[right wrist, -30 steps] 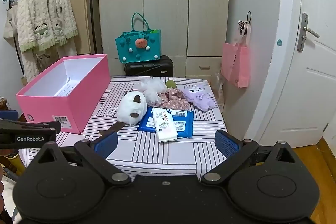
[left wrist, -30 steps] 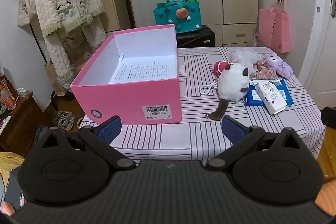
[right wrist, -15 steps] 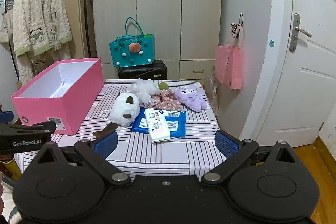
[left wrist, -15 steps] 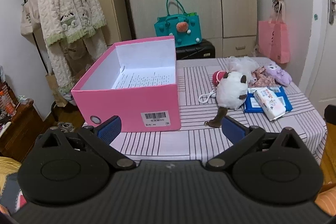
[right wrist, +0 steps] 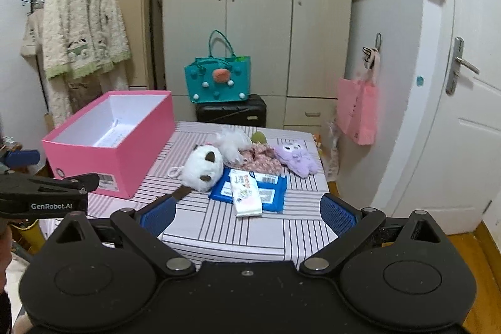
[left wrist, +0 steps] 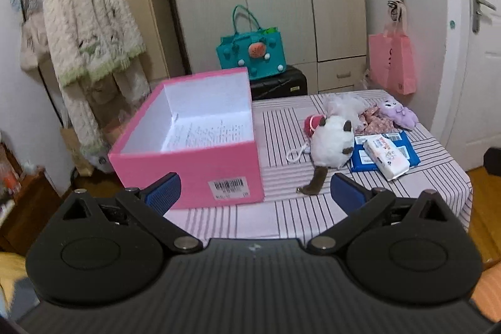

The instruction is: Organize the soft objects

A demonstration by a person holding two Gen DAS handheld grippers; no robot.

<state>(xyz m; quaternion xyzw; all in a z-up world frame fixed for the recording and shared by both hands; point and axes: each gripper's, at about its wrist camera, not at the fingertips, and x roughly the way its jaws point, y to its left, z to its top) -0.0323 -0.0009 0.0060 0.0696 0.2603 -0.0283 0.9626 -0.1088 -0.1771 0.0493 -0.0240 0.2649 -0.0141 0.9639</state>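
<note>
Pink box (left wrist: 200, 165) is seen on striped surface (right wrist: 219, 227), plush toys (right wrist: 203, 166) heaped beside it; left tool (left wrist: 253, 193) and right tool (right wrist: 247, 213) are held spread, nothing gripped.

An open pink box (right wrist: 112, 146) sits left of centre in the right wrist view, with white walls and a printed sheet on its floor. Right of it, mid-frame, lies a white plush cat (right wrist: 203, 168) on its side, brown tail toward the camera. Behind it cluster a white fluffy toy (right wrist: 231, 143), floral cloth (right wrist: 261, 158) and purple plush (right wrist: 296, 158).
</note>
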